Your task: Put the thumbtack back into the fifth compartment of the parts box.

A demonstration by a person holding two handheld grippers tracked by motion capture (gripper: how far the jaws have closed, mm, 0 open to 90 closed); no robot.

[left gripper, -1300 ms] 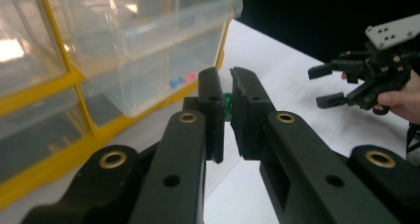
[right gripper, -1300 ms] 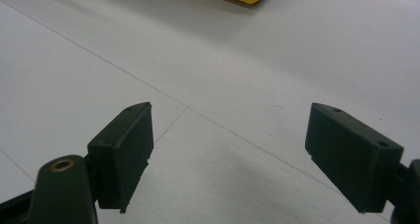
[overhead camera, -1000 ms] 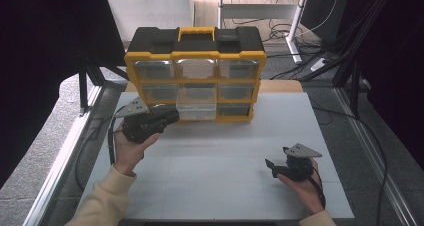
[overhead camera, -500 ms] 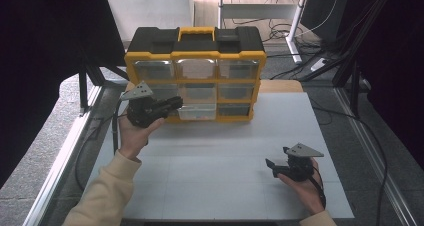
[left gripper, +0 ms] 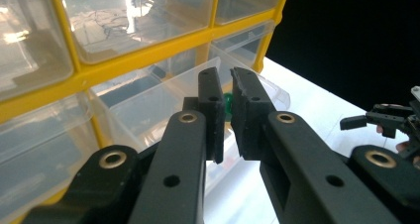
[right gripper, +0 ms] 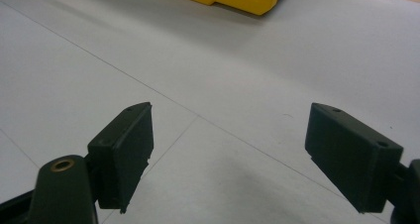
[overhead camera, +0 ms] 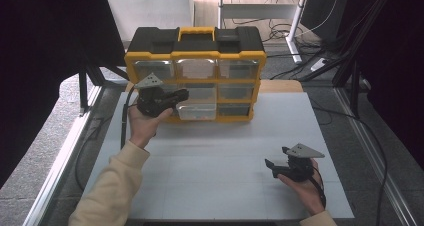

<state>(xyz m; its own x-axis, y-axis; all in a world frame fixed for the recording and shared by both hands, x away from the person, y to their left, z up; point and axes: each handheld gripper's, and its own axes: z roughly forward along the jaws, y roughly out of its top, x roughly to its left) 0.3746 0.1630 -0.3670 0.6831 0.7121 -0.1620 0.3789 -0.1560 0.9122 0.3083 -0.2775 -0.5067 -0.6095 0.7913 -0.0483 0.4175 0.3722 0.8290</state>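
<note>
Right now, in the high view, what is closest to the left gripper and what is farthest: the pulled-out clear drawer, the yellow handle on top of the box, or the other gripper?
From the left gripper:
1. The pulled-out clear drawer, just past its tips, bottom middle of the organizer.
2. The yellow handle, up on the box's black top, toward the back.
3. The right gripper, far across the white table, near the front right.

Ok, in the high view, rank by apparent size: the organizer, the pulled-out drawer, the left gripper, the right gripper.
1. Organizer, by far the largest.
2. Table-level pair I won't split: left gripper and pulled-out drawer look about alike.
3. Right gripper looks close to those too; it sits nearer the camera, so no firm rank.
</note>
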